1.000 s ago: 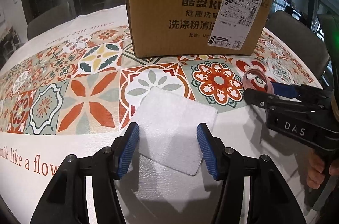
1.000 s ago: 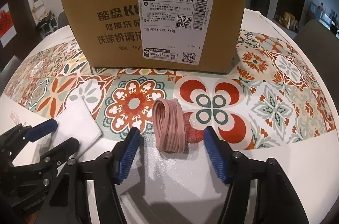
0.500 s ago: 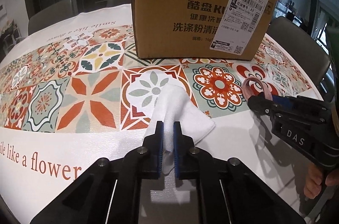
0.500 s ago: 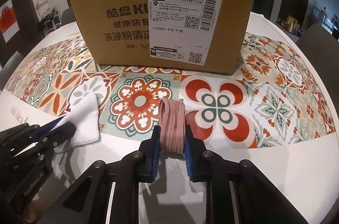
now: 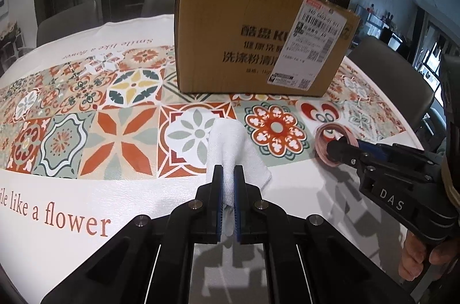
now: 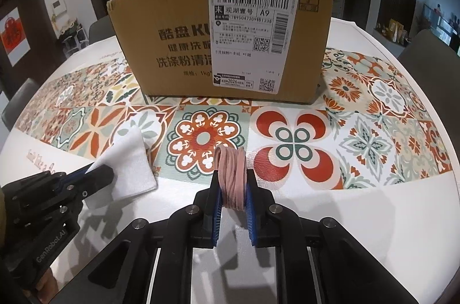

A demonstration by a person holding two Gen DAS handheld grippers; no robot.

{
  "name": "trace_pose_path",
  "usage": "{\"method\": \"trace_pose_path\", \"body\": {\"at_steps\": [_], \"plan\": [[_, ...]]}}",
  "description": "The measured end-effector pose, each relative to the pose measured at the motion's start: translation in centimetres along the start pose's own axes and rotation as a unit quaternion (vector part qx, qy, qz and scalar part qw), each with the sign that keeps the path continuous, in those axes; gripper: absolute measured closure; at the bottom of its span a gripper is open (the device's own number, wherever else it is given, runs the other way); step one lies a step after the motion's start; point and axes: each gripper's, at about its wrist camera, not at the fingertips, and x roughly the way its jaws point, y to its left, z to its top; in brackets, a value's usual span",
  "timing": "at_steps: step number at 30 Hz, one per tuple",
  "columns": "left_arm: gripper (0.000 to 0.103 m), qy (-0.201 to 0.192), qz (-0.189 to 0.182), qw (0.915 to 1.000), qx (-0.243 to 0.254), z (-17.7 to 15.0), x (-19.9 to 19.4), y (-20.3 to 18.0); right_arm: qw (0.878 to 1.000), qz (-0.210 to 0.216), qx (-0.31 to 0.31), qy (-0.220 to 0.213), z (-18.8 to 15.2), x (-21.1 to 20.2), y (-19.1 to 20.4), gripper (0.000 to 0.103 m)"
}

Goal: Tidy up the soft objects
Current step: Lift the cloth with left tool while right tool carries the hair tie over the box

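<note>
Pinching white cloth [image 5: 228, 151], left hand-held gripper [image 5: 228, 183] | right hand-held gripper [image 6: 233, 189] clamps pink band coil [image 6: 231, 177], ring upright, edge-on

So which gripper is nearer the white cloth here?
Left. The left gripper is shut on the white cloth, bunching it between its pads. The right gripper is off to the cloth's right, shut on the pink bands.

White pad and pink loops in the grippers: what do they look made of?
White pad: looks like soft, matte terry or microfibre cloth; it folds where the left gripper pinches it. Pink loops: probably matte elastic fabric bands, a ribbed bundle squeezed in the right gripper.
</note>
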Motion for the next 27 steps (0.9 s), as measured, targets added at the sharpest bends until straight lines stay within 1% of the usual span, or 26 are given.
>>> {"method": "trace_pose_path", "body": {"at_steps": [9,27], "plan": [[0.095,-0.030,-0.010,0.9995,0.000,0.8,-2.6,-0.5,1.000,0.000,-0.002,-0.026,0.4,-3.0,0.7,0.087],[0.095,-0.108,-0.018,0.9940,0.004,2.5,-9.1,-1.6,0.994,0.005,-0.016,-0.109,1.7,-9.5,1.9,0.087]]}}
